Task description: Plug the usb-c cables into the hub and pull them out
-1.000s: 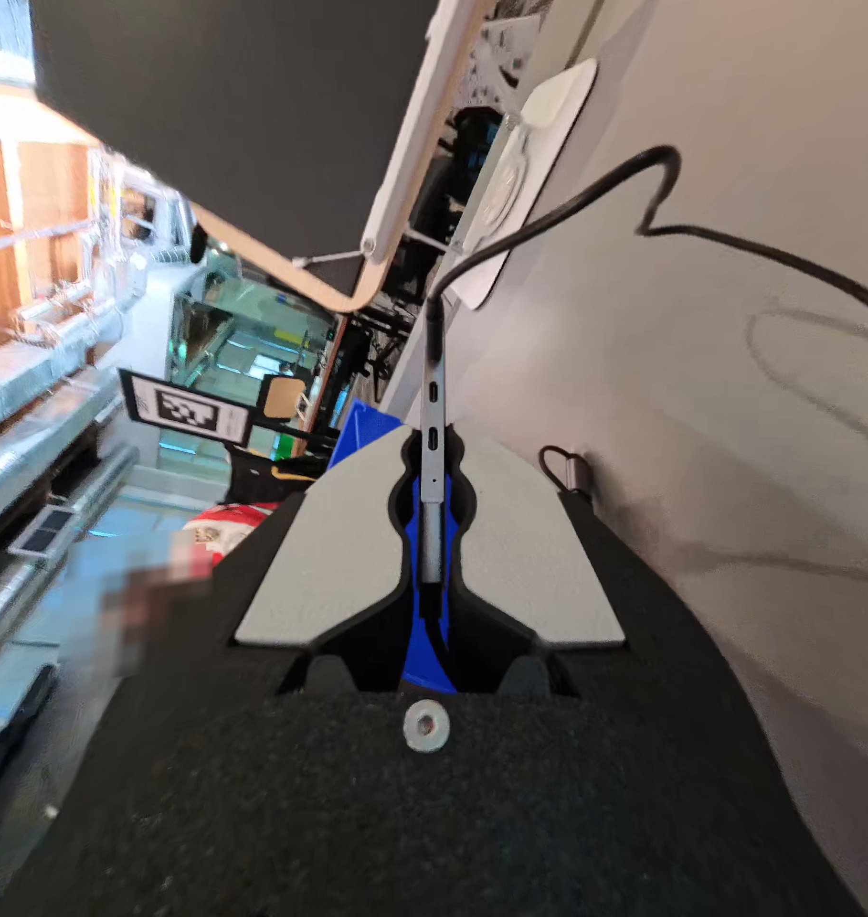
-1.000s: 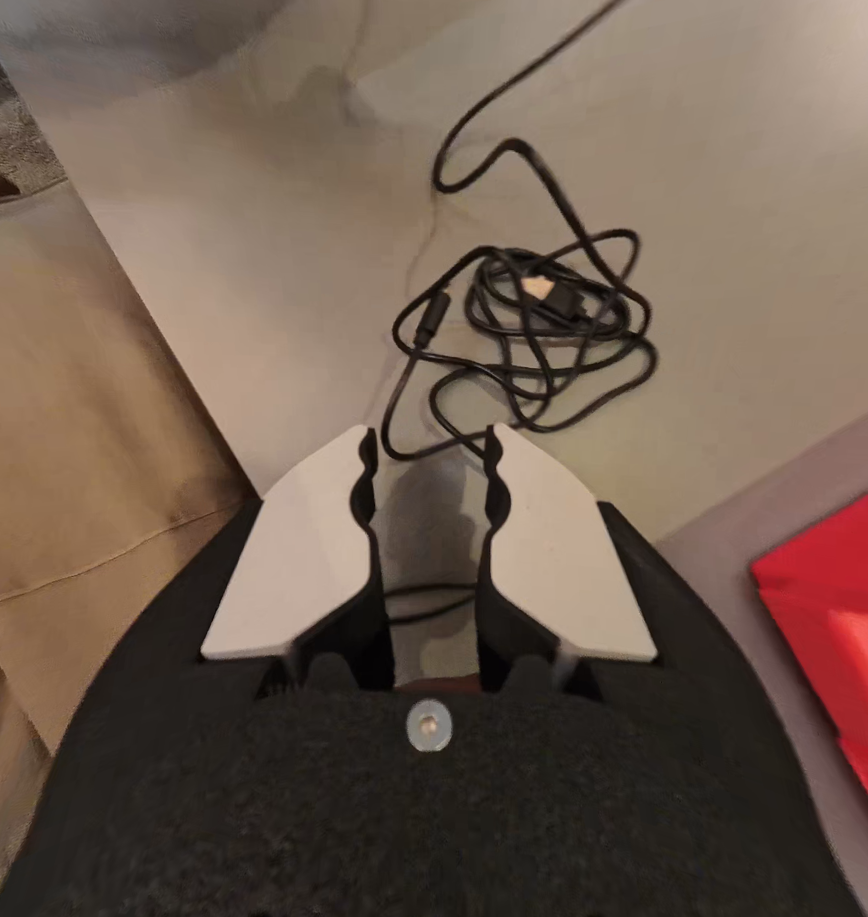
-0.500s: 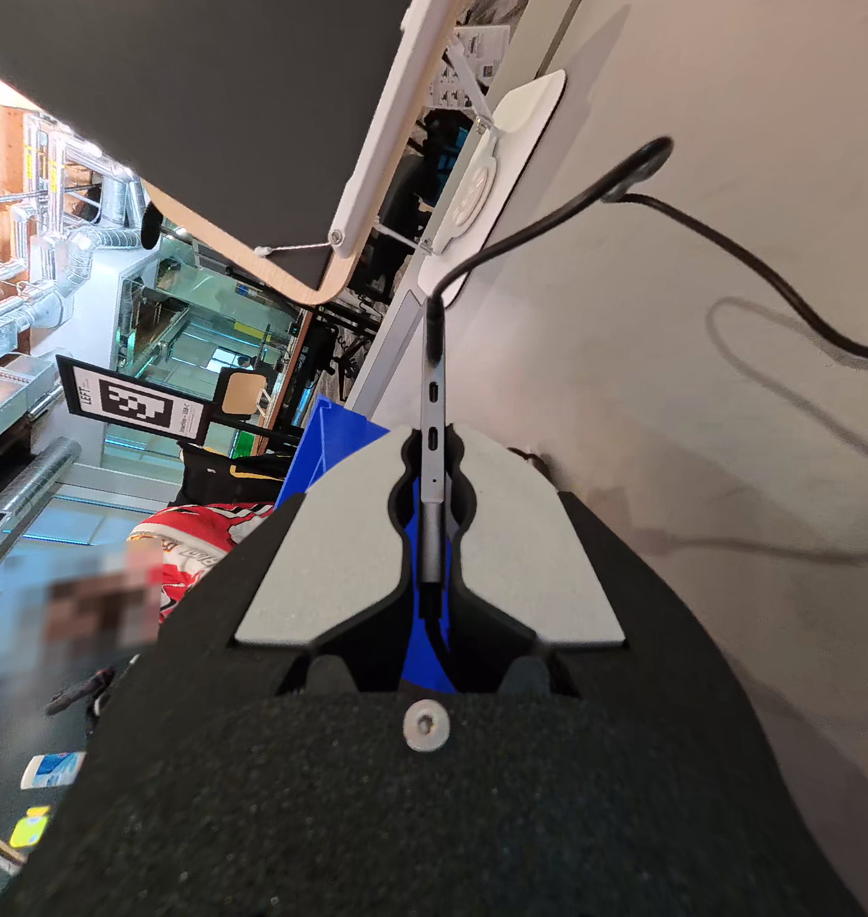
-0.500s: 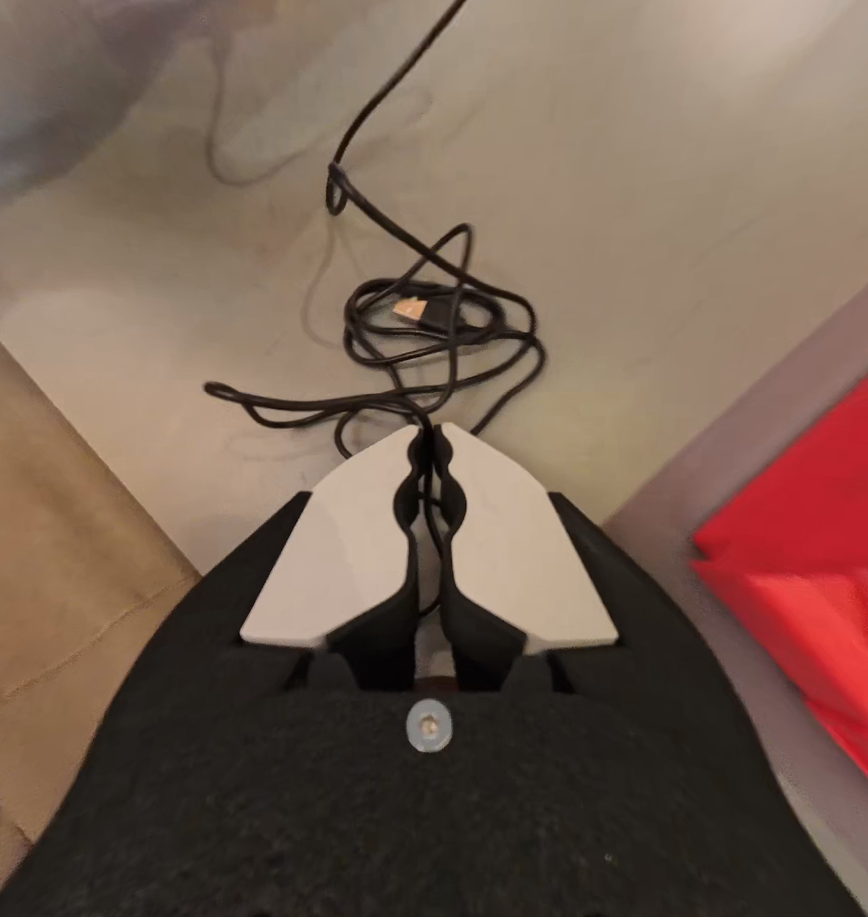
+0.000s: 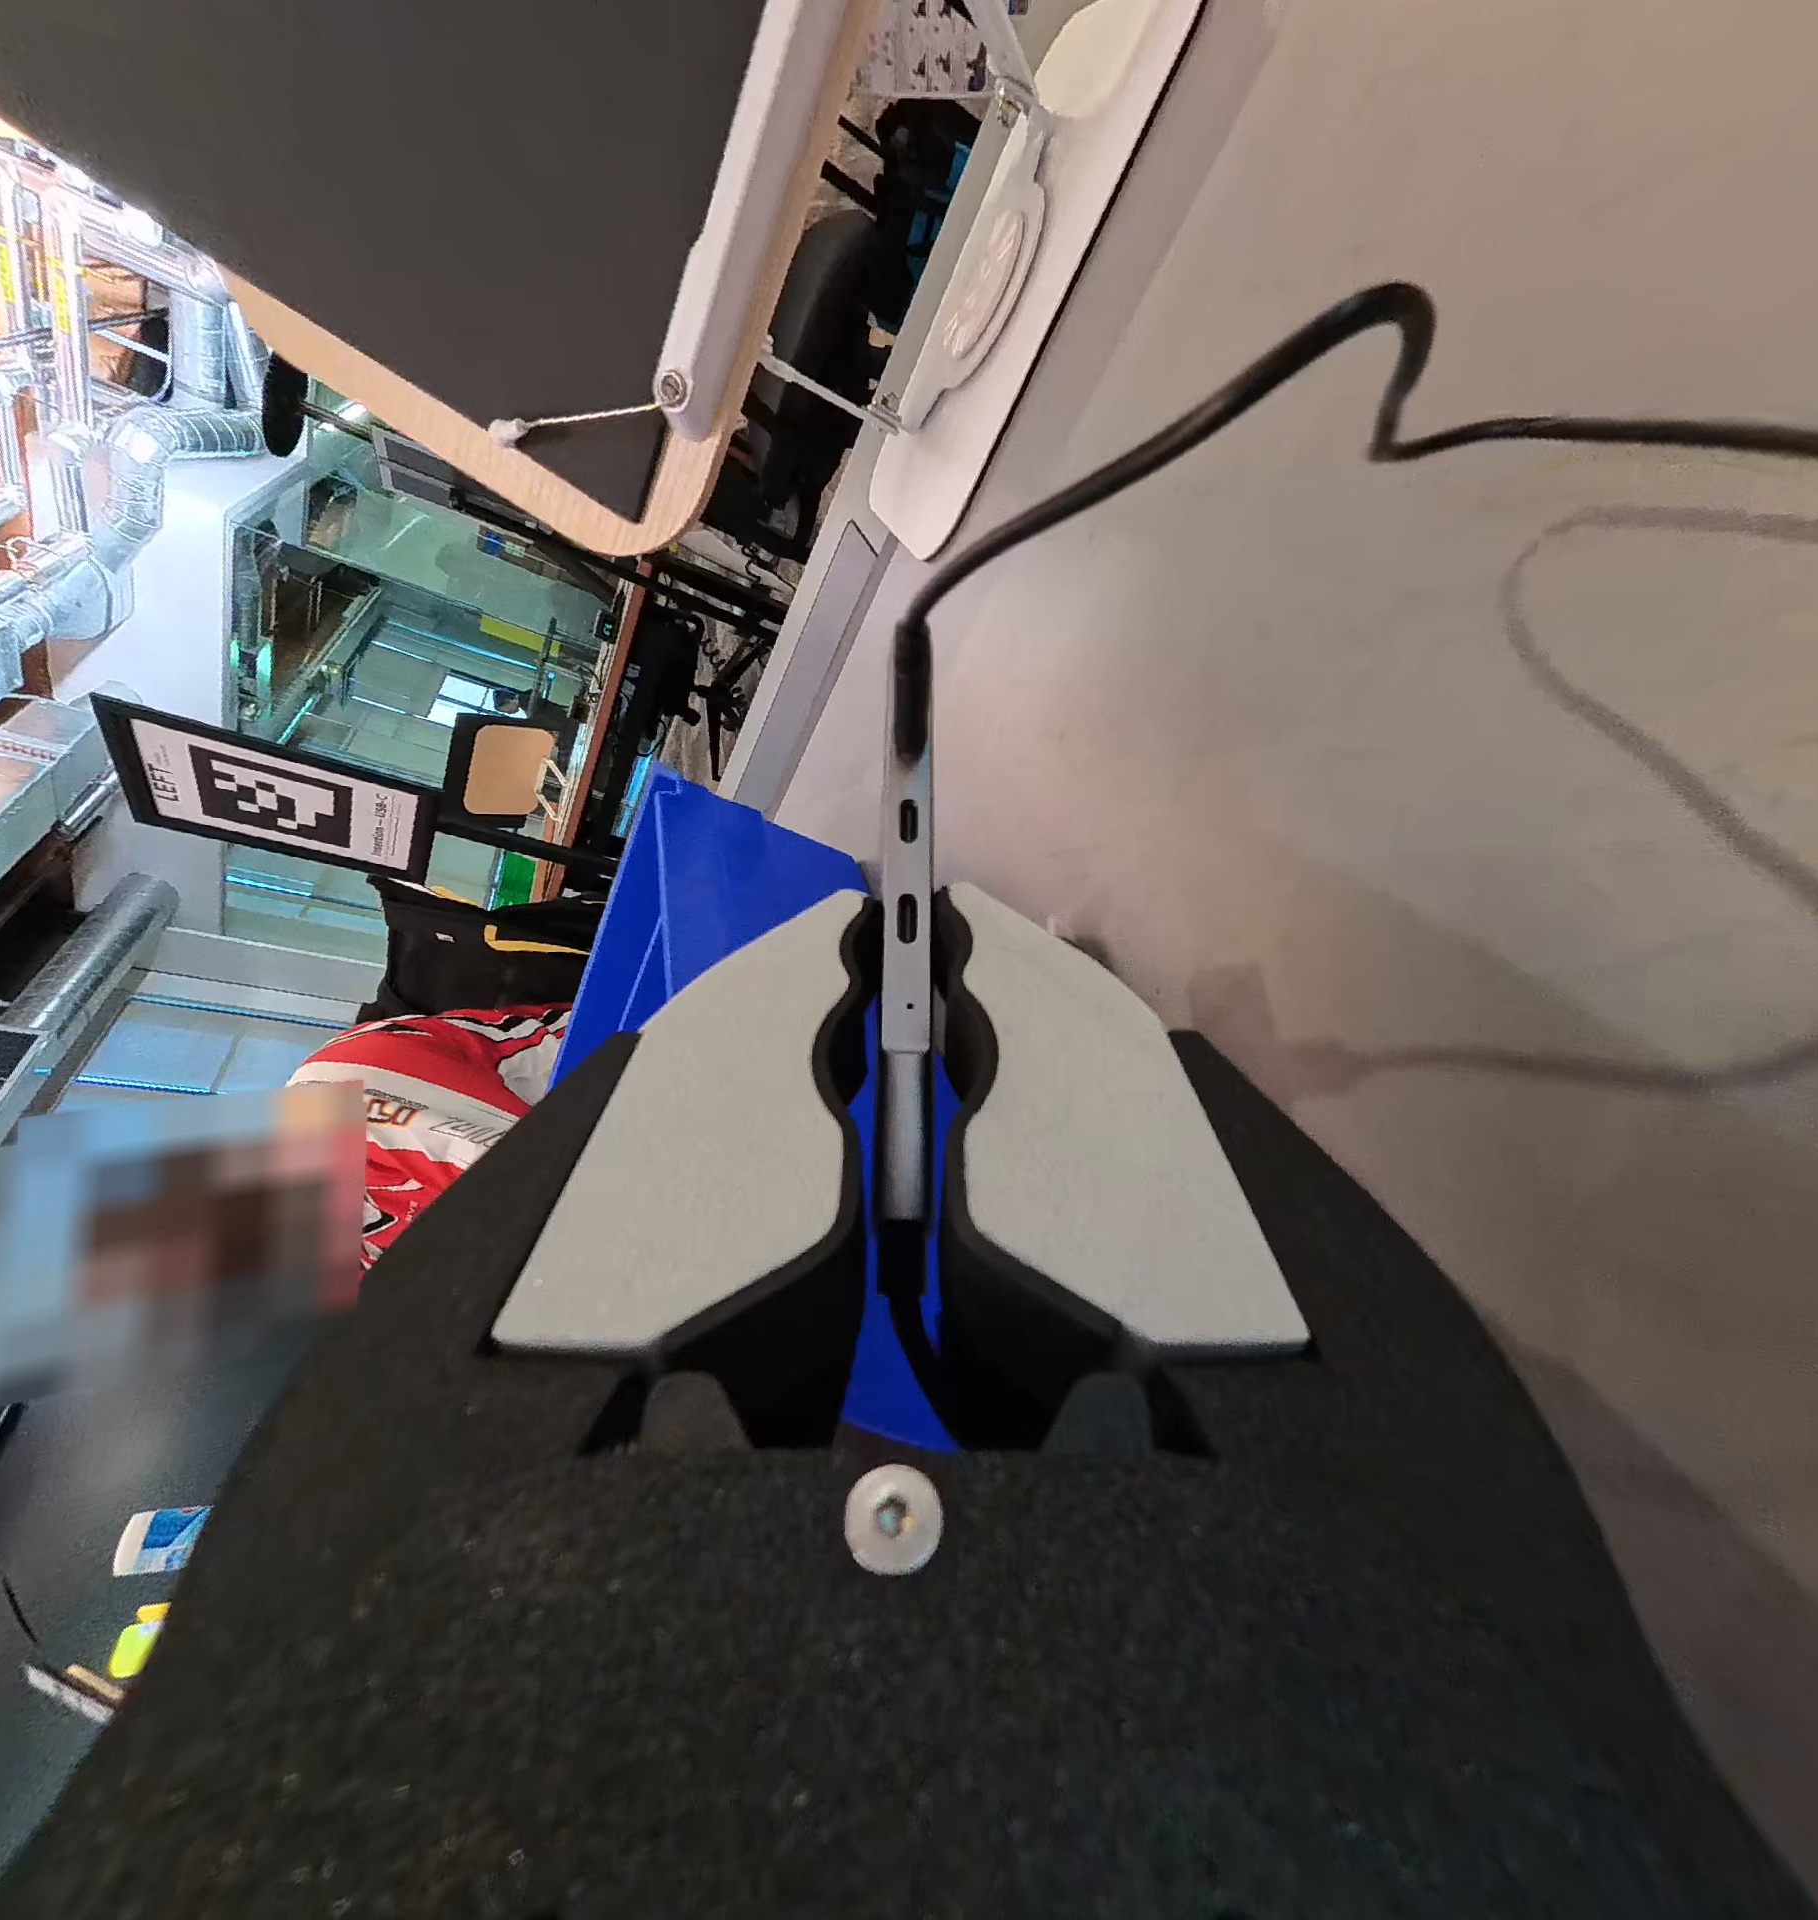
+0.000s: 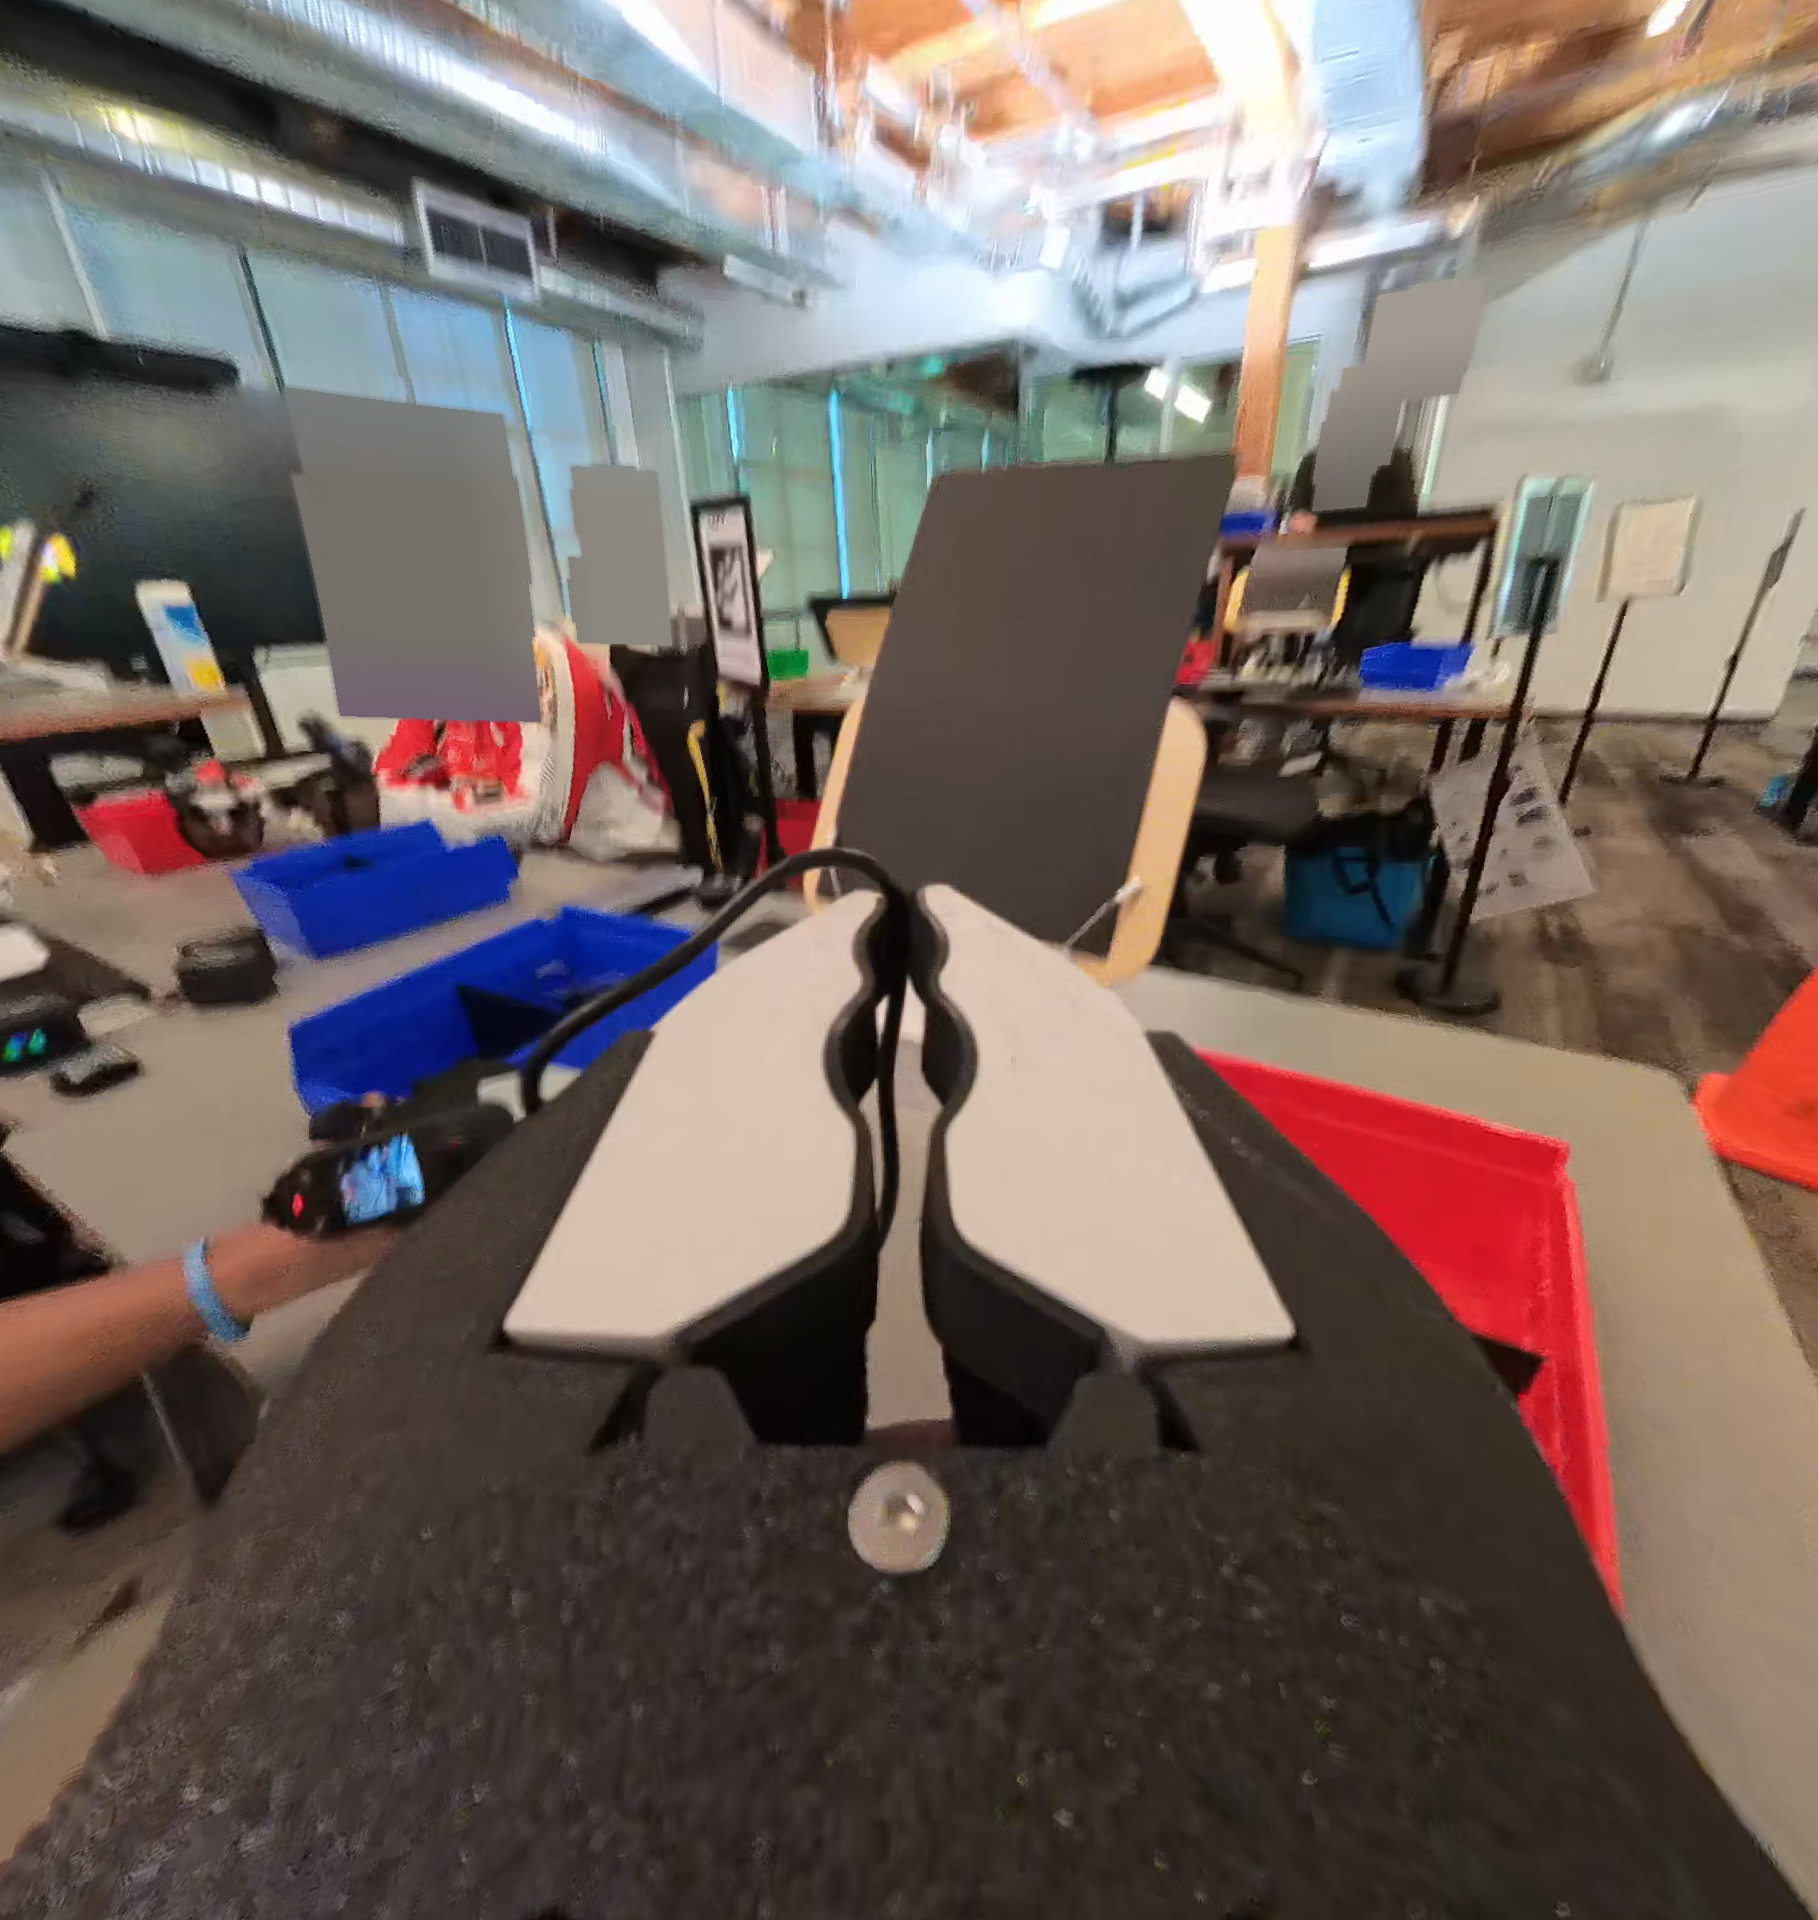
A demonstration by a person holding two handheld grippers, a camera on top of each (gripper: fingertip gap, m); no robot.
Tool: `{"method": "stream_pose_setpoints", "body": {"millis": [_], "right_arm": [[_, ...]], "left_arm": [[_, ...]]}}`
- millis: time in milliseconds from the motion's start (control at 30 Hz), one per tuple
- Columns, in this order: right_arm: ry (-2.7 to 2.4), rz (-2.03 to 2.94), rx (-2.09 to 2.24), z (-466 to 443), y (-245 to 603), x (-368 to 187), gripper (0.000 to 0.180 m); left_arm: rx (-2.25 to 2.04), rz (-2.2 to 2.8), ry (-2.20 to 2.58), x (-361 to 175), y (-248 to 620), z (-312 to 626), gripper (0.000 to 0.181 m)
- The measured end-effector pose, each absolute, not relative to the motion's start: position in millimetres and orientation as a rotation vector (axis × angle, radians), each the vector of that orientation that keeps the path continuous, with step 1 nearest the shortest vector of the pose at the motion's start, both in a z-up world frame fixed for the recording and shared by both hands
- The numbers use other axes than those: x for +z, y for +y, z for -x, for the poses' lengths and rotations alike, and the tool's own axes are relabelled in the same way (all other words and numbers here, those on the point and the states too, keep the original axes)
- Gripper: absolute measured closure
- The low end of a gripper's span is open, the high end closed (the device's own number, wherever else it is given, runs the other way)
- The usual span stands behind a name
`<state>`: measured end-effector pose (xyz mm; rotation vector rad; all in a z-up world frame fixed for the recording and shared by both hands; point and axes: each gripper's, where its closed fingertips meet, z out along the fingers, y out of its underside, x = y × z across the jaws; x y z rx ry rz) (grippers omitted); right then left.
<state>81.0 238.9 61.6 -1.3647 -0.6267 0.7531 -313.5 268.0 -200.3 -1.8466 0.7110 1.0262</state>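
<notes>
Grey hub (image 5: 907, 966) is clamped edgewise in the left tongs (image 5: 907, 914) with one cable (image 5: 1144, 468) already plugged in, while the right tongs (image 6: 897, 914) pinch a second cable (image 6: 889, 1060) aloft; next, I judge, its plug must reach a free port.

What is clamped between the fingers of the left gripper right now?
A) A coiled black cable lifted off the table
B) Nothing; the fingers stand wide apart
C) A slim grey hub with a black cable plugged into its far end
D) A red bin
C: in the left wrist view the left gripper is closed on the slim grey hub, and a black cable runs out of the hub's far end across the table.
</notes>
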Motion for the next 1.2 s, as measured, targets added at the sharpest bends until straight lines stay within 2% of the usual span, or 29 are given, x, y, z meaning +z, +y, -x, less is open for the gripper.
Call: {"method": "stream_pose_setpoints", "body": {"millis": [133, 233, 467, 633, 900, 1067, 1200], "right_arm": [[-0.795, 1.568, 0.62, -53.3, 256.9, -1.8, 0.178], [-0.815, 1.571, 0.581, -34.9, 263.2, -11.0, 0.178], [-0.815, 1.366, 0.45, -31.3, 258.4, 90.7, 0.178], [-0.808, 1.313, 0.247, -48.5, 290.7, 165.9, 0.178], [-0.744, 1.362, 0.146, -86.0, 353.1, 222.0, 0.178], [-0.741, 1.449, 0.152, -91.2, 383.5, 202.8, 0.178], [-0.748, 1.585, 0.055, -105.9, 417.2, 133.6, 0.178]], "left_arm": [[1.033, 1.843, 0.727, -201.3, 268.5, 308.3, 0.172], [1.042, 1.832, 0.733, -199.3, 267.7, 306.5, 0.172], [1.034, 1.847, 0.747, -203.3, 267.0, 307.1, 0.172], [1.034, 1.846, 0.777, -206.5, 266.8, 302.7, 0.172], [1.026, 1.85, 0.781, -207.5, 267.2, 301.0, 0.172], [1.028, 1.85, 0.788, -208.5, 267.2, 300.2, 0.172], [1.013, 1.825, 0.797, -205.6, 266.4, 294.4, 0.172]]}}
